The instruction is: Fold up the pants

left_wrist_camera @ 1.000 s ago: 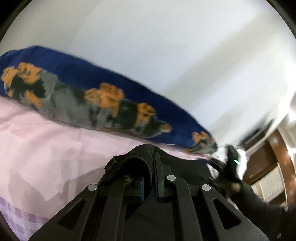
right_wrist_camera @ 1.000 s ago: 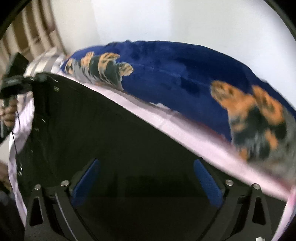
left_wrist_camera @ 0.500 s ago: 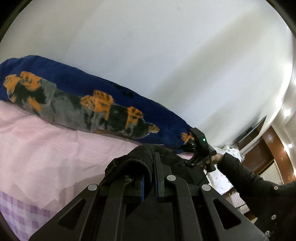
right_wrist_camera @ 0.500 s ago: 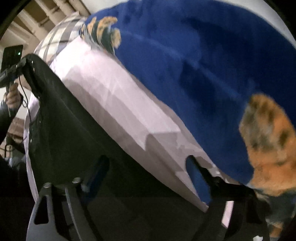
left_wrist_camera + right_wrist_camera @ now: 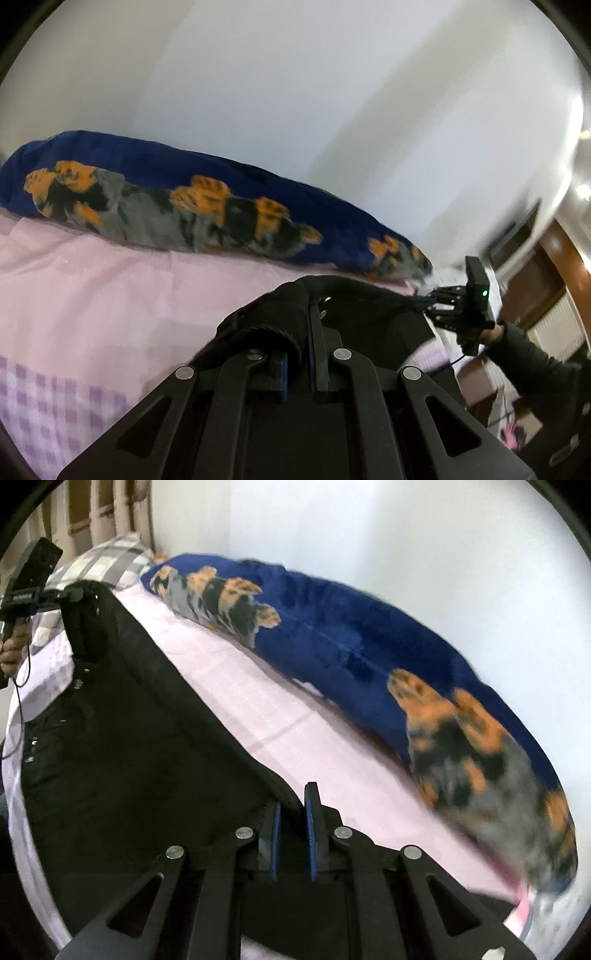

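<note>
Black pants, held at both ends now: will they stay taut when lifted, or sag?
Probably sag: the black pants drape in a curved edge between the left gripper and right gripper. The bunched fabric at the left jaws suggests floppy cloth, unlikely to slip.

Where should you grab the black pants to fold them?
Probably the top edge of the black pants, one corner per gripper, coming from above. That edge hangs straight between the left gripper and right gripper, both already shut on it, over the pink sheet.

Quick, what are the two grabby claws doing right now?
Left gripper: closed, holding the black pants.
Right gripper: just closed, holding the pants' other edge.
</note>
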### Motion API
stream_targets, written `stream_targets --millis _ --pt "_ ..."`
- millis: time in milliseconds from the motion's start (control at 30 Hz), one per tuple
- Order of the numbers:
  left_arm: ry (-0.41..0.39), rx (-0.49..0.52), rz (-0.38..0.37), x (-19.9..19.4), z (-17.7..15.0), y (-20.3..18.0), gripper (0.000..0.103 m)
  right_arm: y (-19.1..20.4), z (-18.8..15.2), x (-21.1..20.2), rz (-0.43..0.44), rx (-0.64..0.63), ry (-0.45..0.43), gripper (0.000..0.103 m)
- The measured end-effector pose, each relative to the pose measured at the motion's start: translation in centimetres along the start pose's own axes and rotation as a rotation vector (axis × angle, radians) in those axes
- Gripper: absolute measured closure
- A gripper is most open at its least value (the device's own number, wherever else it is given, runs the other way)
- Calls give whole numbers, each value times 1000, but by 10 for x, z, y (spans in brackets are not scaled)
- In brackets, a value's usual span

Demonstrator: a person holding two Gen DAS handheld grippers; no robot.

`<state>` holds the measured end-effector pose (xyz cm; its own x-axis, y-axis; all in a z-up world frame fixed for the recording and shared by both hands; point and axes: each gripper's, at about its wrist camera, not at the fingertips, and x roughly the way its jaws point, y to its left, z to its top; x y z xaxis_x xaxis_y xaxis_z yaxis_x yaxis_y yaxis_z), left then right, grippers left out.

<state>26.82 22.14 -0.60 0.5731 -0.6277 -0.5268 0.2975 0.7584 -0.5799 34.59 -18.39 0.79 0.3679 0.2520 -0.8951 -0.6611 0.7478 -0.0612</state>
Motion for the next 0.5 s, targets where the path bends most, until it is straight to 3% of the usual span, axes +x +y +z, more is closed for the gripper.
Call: stream_targets --millis 200,333,500 --pt "95 68 -4 -34 -60 -32 94 50 -77 -44 -22 109 10 93" --pt "191 86 28 -42 -110 -38 92 69 -121 -44 7 190 51 94" --pt "339 126 115 -25 -171 -39 92 85 -152 -26 2 252 100 93"
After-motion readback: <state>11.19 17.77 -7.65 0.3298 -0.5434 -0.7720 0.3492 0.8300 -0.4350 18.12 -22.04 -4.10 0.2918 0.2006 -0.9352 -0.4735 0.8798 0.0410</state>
